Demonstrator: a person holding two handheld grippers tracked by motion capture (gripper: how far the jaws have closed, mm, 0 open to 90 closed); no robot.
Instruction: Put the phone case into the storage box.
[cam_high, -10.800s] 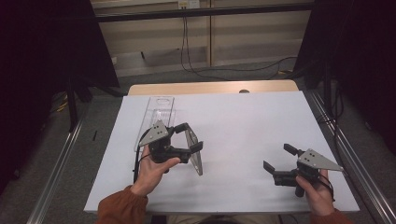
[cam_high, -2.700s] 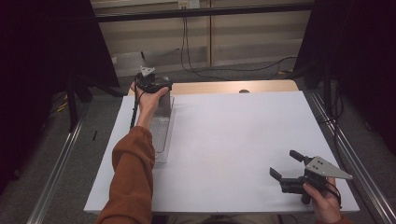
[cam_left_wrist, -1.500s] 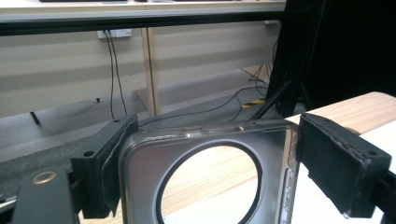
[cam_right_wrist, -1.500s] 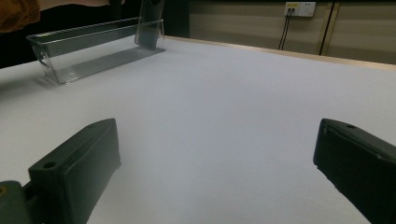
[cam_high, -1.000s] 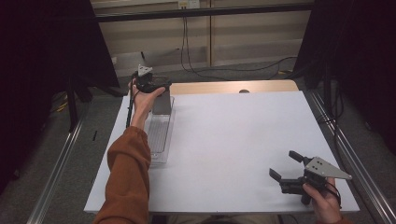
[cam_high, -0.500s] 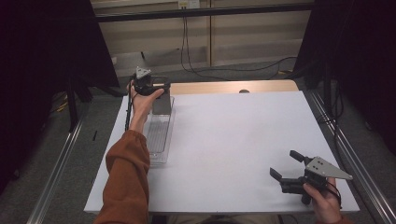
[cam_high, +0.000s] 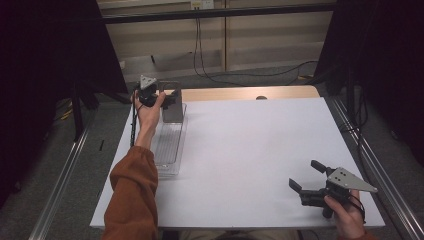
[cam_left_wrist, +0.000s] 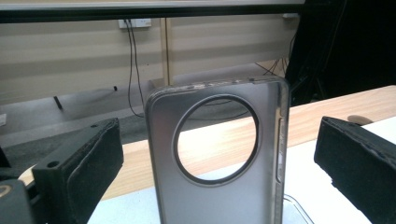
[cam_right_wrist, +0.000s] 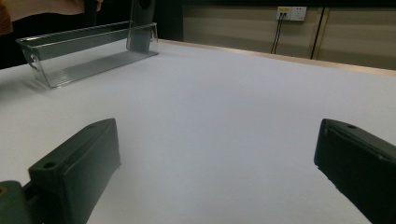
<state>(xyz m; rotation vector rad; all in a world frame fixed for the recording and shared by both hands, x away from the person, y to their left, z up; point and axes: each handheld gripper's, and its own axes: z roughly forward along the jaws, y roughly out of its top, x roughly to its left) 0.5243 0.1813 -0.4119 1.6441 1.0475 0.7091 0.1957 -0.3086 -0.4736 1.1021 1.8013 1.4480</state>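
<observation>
Table (cam_high: 260, 150) first: a white work surface with a strip of bare wood along its far edge, carrying very little; near its left edge lies a long clear plastic tray (cam_high: 170, 145), running from the near-middle of the table toward the far end, and apart from one item its floor looks bare in the high view. That item is a grey phone case (cam_left_wrist: 219, 163), standing upright at the far end of the tray with its round camera cut-out uppermost and its lower edge down inside the tray; from the right gripper view it reads as a dark upright slab at the tray's far end.

Left gripper (cam_high: 167, 98) is reached out to that far end, arm stretched along the tray; in the left gripper view its jaws stand wide, one on each side of the case with clear gaps, so nothing is clamped. Right gripper (cam_high: 306, 182) rests well apart at the near right corner, jaws likewise spread wide over bare table, holding nothing.

As a judgement, the placing looks essentially done: the case is in the tray and stands free of the jaws; whether it leans on the tray's end wall cannot be told. What seems left is to draw the left gripper back without knocking the case over.
</observation>
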